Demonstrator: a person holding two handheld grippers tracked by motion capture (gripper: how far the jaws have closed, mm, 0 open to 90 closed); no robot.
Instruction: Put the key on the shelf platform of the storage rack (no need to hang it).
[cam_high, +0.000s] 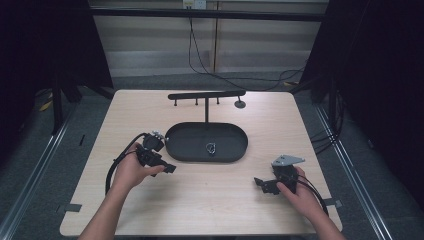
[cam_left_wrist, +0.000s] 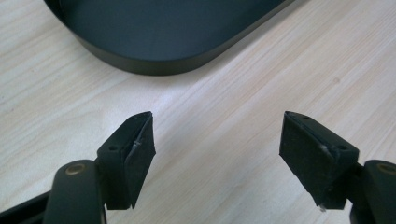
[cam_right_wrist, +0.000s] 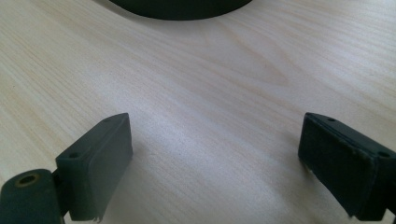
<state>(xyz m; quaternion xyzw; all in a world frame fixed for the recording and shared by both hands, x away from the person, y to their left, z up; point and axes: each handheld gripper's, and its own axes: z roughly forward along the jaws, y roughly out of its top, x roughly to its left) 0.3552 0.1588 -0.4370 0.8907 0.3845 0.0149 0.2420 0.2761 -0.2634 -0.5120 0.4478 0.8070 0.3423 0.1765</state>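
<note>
Table (cam_high: 150, 210) w/ black tray (cam_high: 185, 150) near its centre, stand (cam_high: 206, 95) rising from the tray toward the far edge. Left gripper (cam_high: 169, 168) by the tray's left end, right gripper (cam_high: 258, 182) near the right front corner; both spread, empty (nothing pinched). Small metal ring (cam_high: 210, 148) lies mid-tray, untouched. Judging by that, work hasn't begun; pickup remains.

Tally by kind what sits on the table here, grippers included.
Grippers: 2, left gripper and right gripper, both open
Oval black tray: 1
Small metal ring in the tray: 1
T-shaped black stand: 1
Total: 5
</note>
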